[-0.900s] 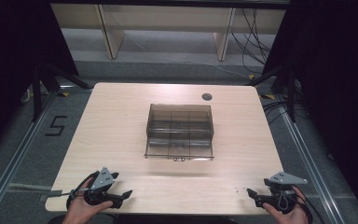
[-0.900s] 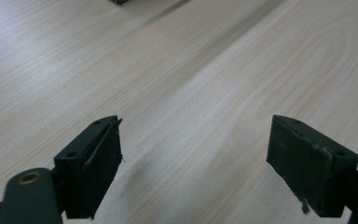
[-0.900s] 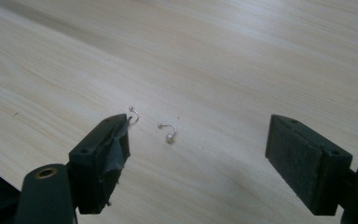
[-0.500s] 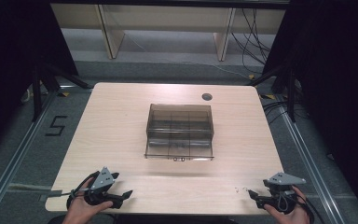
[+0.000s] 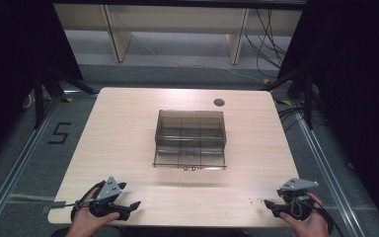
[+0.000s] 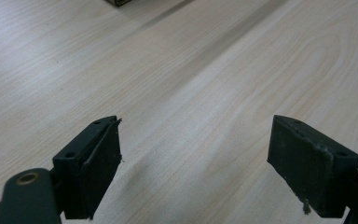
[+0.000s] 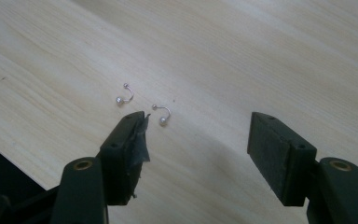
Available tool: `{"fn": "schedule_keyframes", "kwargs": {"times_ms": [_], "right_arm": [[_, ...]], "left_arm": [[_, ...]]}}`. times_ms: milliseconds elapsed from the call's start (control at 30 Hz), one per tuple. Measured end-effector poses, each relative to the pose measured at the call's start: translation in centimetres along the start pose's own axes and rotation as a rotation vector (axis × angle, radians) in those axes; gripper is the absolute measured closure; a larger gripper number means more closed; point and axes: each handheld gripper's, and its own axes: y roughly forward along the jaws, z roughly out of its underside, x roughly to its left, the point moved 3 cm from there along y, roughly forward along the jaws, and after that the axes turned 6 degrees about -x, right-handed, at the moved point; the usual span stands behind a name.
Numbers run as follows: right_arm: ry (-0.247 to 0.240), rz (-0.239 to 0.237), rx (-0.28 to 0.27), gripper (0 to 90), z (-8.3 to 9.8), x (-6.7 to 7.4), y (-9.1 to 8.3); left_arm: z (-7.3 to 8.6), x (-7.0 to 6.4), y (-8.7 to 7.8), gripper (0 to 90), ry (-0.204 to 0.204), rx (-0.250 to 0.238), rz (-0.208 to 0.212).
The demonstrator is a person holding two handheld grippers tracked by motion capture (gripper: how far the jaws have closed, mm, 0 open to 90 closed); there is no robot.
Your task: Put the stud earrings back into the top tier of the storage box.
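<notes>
2 small curved metal earrings (image 7: 144, 105) with pearl ends on pale wood-grain table (image 7: 261, 56), right gripper (image 7: 198, 140) jaws spread, left gripper (image 6: 193, 158) jaws spread, smoky clear plastic box (image 5: 190, 138), floor mark "5" (image 5: 59, 133)

We're only catching a corner of the organizer box (image 6: 117, 2) in left gripper view, rest cut off at top edge. In high view the two earrings (image 5: 255, 201) are reading as tiny marks, shape too small to tell. Box compartments (image 5: 190, 133) looking murky through tinted plastic, contents unclear.
</notes>
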Motion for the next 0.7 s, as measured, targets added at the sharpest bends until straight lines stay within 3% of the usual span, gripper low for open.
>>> {"fn": "schedule_keyframes", "kwargs": {"times_ms": [33, 100, 133, 167, 233, 267, 300, 367, 400, 467, 600, 633, 667, 700], "right_arm": [[-0.026, -0.004, 0.012, 40.8, -0.3, -0.3, 0.2], [0.01, -0.007, 0.033, 43.2, -0.6, -0.1, 0.2], [0.01, -0.007, 0.033, 43.2, -0.6, -0.1, 0.2], [-0.032, -0.009, 0.058, 45.6, -0.9, -0.4, 0.2], [-0.016, -0.019, 0.084, 48.8, -1.1, -0.3, 0.1], [-0.037, -0.018, 0.105, 50.2, -1.2, -0.6, 0.0], [-0.025, -0.018, 0.126, 52.2, -1.3, -0.6, -0.1], [-0.038, -0.021, 0.145, 55.4, -1.5, -0.7, 0.2], [-0.03, -0.025, 0.146, 57.4, -1.5, -0.5, 0.4], [-0.049, -0.03, 0.165, 58.6, -1.5, -0.3, 0.5], [-0.085, -0.052, 0.213, 64.3, -1.6, 0.7, 1.0], [-0.12, -0.052, 0.236, 67.3, -2.0, 0.9, 1.3], [-0.12, -0.052, 0.236, 67.3, -2.0, 0.9, 1.3], [-0.149, -0.056, 0.272, 69.7, -2.5, 1.2, 1.7]], "left_arm": [[-0.1, 0.2, 0.0, 16.3, 0.039, 0.002, 0.002], [-0.1, 0.2, 0.0, 16.2, 0.037, 0.004, 0.003], [-0.1, 0.2, 0.0, 16.1, 0.037, 0.004, 0.003], [0.0, 0.1, 0.0, 16.0, 0.015, 0.0, 0.007], [0.0, 0.1, 0.0, 16.0, 0.021, 0.004, 0.006], [0.0, 0.0, -0.1, 16.0, -0.01, 0.005, 0.006], [0.0, 0.0, -0.1, 15.9, -0.015, 0.007, 0.002], [0.0, 0.0, 0.0, 15.9, -0.014, 0.007, 0.013], [0.0, 0.1, 0.0, 15.9, 0.015, 0.004, 0.003], [0.1, 0.0, 0.0, 16.0, -0.007, 0.006, 0.004], [0.0, 0.0, 0.0, 16.0, 0.015, 0.004, 0.014], [0.0, -0.2, 0.1, 16.0, -0.015, -0.003, 0.02], [-0.1, -0.1, 0.0, 16.0, 0.009, -0.01, 0.013], [-0.1, 0.1, -0.1, 16.0, 0.019, -0.008, 0.011]]}}
